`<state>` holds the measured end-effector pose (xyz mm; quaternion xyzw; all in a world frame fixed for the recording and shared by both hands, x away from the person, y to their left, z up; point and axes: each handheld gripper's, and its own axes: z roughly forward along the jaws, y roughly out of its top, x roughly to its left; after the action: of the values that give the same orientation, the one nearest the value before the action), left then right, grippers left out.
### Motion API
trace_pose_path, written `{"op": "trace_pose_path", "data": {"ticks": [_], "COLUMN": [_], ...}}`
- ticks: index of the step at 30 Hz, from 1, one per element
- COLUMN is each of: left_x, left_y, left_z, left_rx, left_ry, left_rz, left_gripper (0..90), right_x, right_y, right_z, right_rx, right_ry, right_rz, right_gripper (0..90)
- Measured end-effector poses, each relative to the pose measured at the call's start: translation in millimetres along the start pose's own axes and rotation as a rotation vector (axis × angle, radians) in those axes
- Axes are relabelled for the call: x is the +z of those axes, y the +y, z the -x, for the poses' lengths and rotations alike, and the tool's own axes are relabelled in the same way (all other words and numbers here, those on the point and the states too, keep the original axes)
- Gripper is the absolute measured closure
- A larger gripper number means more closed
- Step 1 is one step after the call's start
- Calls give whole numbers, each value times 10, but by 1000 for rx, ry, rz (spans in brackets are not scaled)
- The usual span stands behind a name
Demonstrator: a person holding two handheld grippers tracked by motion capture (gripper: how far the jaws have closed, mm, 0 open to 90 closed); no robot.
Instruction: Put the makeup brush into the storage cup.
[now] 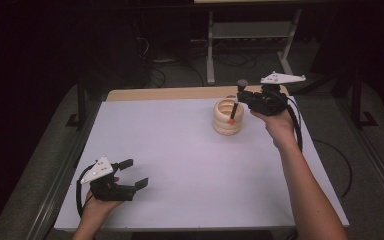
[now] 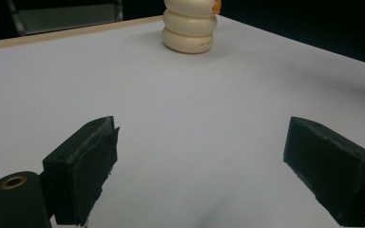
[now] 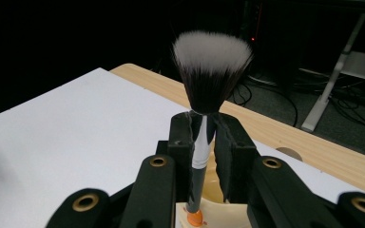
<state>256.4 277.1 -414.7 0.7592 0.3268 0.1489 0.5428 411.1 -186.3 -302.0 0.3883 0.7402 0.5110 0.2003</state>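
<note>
High view: at the far right of the table (image 1: 180, 150), the right gripper (image 1: 241, 96) pinches a makeup brush (image 1: 233, 113) whose orange tip dips inside the cream ringed holder (image 1: 227, 120). Near left, the left gripper (image 1: 136, 175) rests with jaws spread wide, holding nothing.

Brush (image 3: 202, 142) handle's lower end hidden behind right tool (image 3: 204, 137) body

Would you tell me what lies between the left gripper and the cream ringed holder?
Nothing: in the high view, only bare white table separates the left gripper from the holder.
</note>
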Motion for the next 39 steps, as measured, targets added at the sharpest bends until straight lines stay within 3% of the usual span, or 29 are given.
{"op": "trace_pose_path", "data": {"ticks": [39], "left_x": [-4], "left_y": [0], "left_z": [-1], "left_rx": [-6], "left_ry": [1], "left_rz": [7], "left_gripper": [103], "right_x": [262], "right_y": [2], "right_z": [128], "right_rx": [15], "right_ry": [-27], "right_rz": [-4], "right_gripper": [763]}}
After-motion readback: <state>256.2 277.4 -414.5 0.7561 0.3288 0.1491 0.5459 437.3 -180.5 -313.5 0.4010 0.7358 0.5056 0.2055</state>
